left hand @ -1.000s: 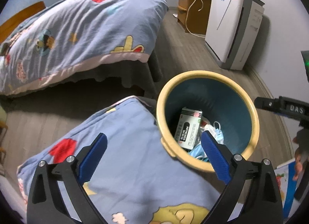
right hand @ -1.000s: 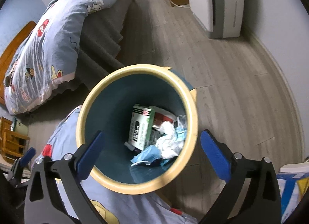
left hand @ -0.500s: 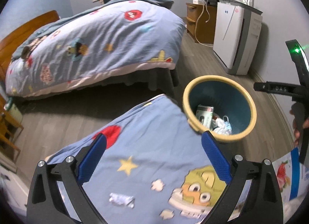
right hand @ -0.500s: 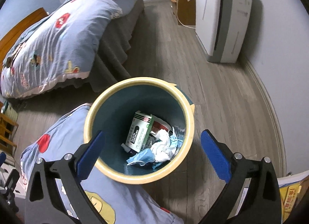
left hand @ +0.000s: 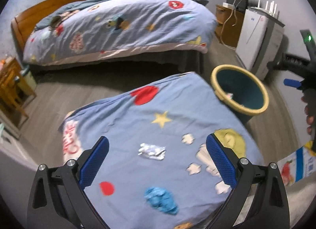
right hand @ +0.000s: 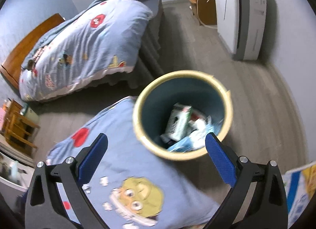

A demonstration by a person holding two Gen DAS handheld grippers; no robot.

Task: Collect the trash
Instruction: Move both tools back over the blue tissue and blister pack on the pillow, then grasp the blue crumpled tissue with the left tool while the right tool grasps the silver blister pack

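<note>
A crumpled silver-white wrapper [left hand: 151,151] lies on the near bed's blue cartoon quilt [left hand: 138,122], between the fingers of my open left gripper [left hand: 157,161] and a little beyond them. A crumpled blue wad [left hand: 161,199] rests on the quilt closer to the camera. The yellow-rimmed blue bin [left hand: 240,92] stands on the floor off the bed's right corner. In the right wrist view the bin [right hand: 182,82] holds a green-and-white box [right hand: 178,122] and blue and white scraps. My right gripper [right hand: 156,161] hangs open and empty above the bin's near rim.
A second bed [left hand: 118,23] with the same quilt lies across a strip of grey wood floor. A white air purifier [left hand: 256,37] and a wooden cabinet [left hand: 227,25] stand along the right wall. A wooden stand [left hand: 11,86] is at the left. A printed bag [left hand: 296,165] lies at lower right.
My left gripper has pulled back and swung left from the bin over the near bed, bringing the wrapper and blue wad into view. The right gripper has risen and drawn back from the bin.
</note>
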